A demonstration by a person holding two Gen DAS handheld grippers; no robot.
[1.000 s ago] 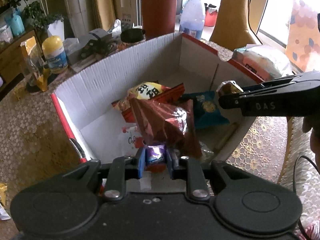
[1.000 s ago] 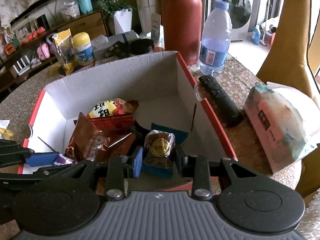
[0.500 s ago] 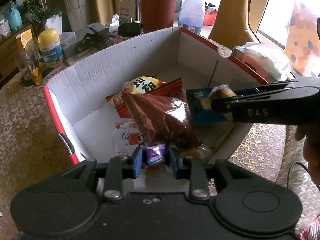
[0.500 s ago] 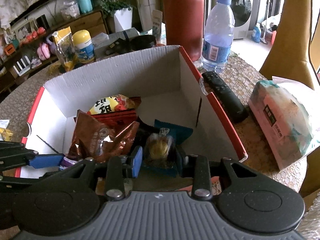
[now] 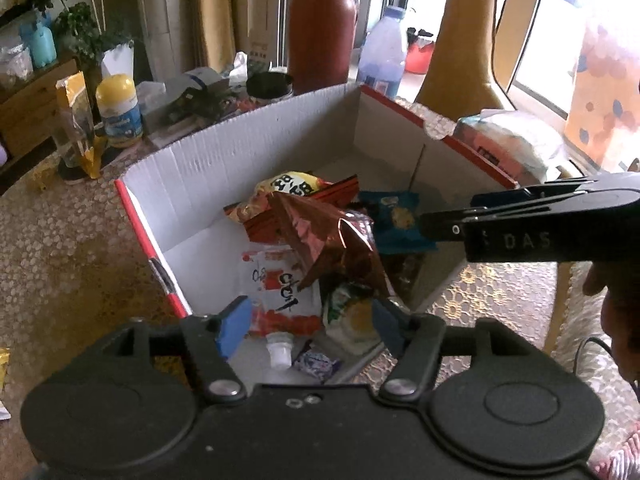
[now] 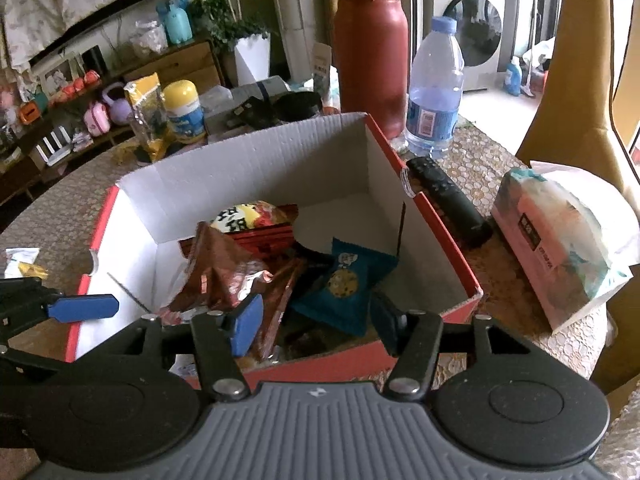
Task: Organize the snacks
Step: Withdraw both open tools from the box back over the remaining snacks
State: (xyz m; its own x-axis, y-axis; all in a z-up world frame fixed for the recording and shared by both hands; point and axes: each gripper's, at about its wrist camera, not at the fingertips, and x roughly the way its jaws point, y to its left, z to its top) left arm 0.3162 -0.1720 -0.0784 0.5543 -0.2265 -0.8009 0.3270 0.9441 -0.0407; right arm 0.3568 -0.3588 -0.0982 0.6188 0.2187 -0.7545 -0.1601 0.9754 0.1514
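Observation:
A red cardboard box with white inner walls (image 5: 224, 164) (image 6: 248, 168) holds several snacks. Among them are a shiny brown foil bag (image 5: 328, 236) (image 6: 224, 276), a blue cookie packet (image 5: 396, 220) (image 6: 344, 284), a yellow and red bag (image 5: 288, 184) (image 6: 240, 216) and a white and red pouch (image 5: 276, 292). My left gripper (image 5: 308, 324) is open and empty over the box's near edge. My right gripper (image 6: 316, 316) is open and empty above the box's near wall. It reaches in from the right in the left wrist view (image 5: 520, 220).
Behind the box stand a tall red flask (image 6: 370, 48) and a water bottle (image 6: 434, 92). A black remote (image 6: 448, 200) and a wrapped tissue pack (image 6: 560, 240) lie right of the box. A yellow-lidded jar (image 5: 118, 112) and clutter stand at the back left.
Both grippers have opened. The brown foil bag left the left gripper and the small round gold-label snack left the right gripper; both now lie in the box.

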